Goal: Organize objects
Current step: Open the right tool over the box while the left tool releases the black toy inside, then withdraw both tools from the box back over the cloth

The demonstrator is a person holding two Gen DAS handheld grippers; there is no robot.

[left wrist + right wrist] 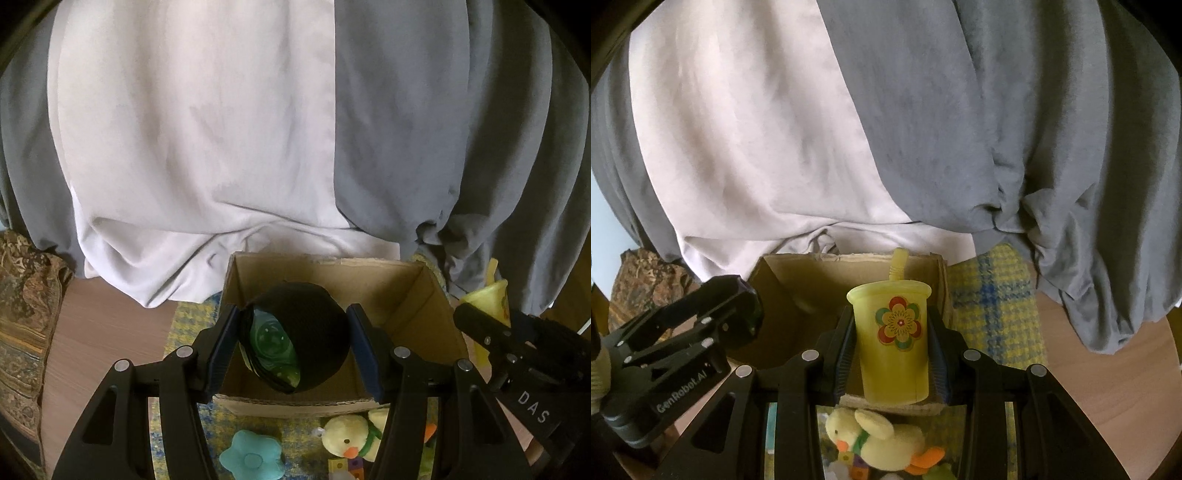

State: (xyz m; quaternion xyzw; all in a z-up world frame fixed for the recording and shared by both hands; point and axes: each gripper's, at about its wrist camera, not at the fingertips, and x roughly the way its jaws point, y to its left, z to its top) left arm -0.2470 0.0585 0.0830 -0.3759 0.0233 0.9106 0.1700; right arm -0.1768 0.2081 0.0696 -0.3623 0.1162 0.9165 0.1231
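Left gripper [293, 345] is clamping black bowl [314, 332]; right gripper [892, 345] is squeezing light, stiff yellow cup [892, 332] mid-body over cardboard box [798, 280].

Behind everything, a white sheet [192, 155] beside grey drapery [1015, 122], patterned brown fabric [22, 295] at far left, a yellow-blue checked mat [997, 302] over a wooden surface [107, 332].

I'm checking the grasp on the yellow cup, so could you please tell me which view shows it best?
The right wrist view: the yellow cup sits centred between the right gripper fingers, with its flower sticker, lid and straw in plain sight above the cardboard box. The left wrist view catches only a sliver of it at the right edge, behind the right gripper.
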